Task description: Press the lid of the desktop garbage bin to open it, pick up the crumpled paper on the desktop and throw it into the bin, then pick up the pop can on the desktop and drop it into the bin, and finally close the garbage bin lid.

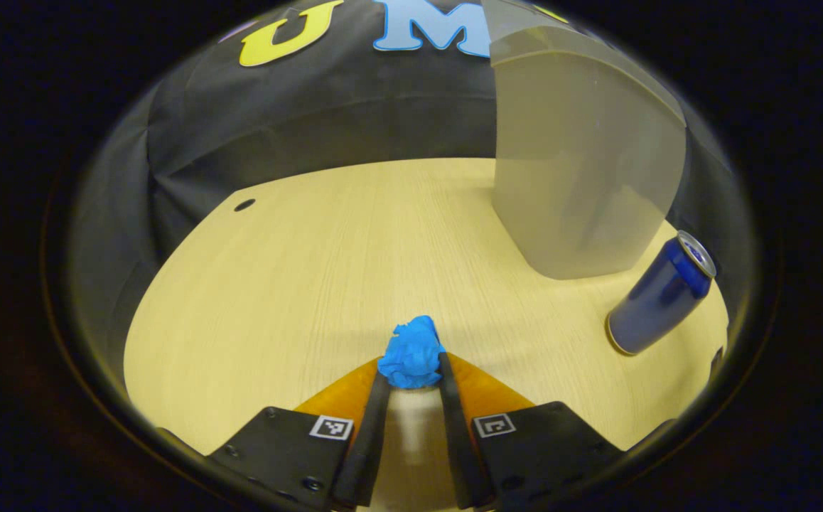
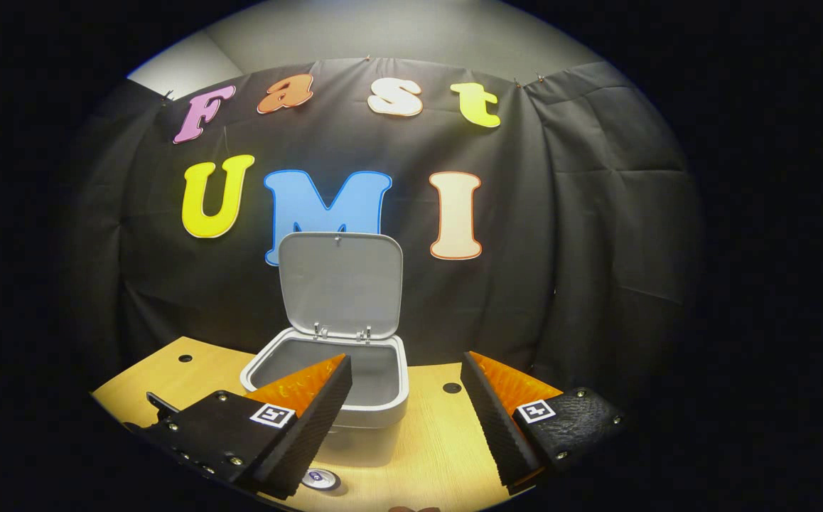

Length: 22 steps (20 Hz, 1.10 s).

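Left gripper (image 1: pixel 411 370) pinches the blue paper ball (image 1: pixel 411 353) between both fingertips, low over the bench (image 1: pixel 298 284), near its front edge. Can (image 1: pixel 660 295) stands just right of it, beside the bin (image 1: pixel 582 171), which sits toward the back edge. Right gripper (image 2: pixel 404 377) hangs above the bench with fingers spread wide, nothing between them. Bin lid (image 2: pixel 340 284) is up, upright against the back wall; bin mouth open. Can's top (image 2: pixel 320 478) shows under the right gripper's left finger.
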Motion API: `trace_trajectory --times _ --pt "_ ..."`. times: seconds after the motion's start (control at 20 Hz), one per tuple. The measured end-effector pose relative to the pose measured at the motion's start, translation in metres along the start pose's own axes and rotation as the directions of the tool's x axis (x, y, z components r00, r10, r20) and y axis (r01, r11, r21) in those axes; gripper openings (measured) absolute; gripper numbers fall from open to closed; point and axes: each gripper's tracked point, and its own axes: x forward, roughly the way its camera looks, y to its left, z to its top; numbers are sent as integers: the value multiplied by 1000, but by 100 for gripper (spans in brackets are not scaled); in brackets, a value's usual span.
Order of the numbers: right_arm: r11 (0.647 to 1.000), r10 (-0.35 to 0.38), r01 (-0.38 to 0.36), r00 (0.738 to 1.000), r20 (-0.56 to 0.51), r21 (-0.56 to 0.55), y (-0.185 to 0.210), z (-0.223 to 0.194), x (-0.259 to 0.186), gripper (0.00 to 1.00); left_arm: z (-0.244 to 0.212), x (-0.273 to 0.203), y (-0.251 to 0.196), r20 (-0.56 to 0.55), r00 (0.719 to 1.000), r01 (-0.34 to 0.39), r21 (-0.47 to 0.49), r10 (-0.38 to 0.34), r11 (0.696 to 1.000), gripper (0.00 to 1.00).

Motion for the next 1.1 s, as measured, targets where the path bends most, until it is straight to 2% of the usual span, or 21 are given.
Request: trace_trajectory --times 0.3,0.55,0.65,0.9,0.95,1.05,1.1 --pt "1000 9 -9 1000 -6 -12 1 -4 0 98 13 -1 7 19 1000 -22 -8 22 1000 48" --pt "1000 18 -18 1000 -4 -7 3 -5 -1 98 53 -12 14 93 995 -30 -32 32 999 46" --pt "1000 22 -22 1000 0 -3 5 -5 0 98 68 -18 13 123 992 -26 -23 29 999 48" --pt "1000 23 -23 1000 2 15 3 -8 -1 98 118 -35 4 209 978 -2 -29 8 1000 44" --pt "1000 23 -23 1000 4 19 2 -8 0 98 130 -40 2 228 974 6 -35 2 999 48" --pt "999 21 -21 1000 6 25 1 -9 -1 98 160 -49 -3 275 961 22 -50 -7 998 43" --pt "999 20 -21 1000 7 30 1 -9 0 98 175 -55 -4 301 954 29 -55 -11 998 48"
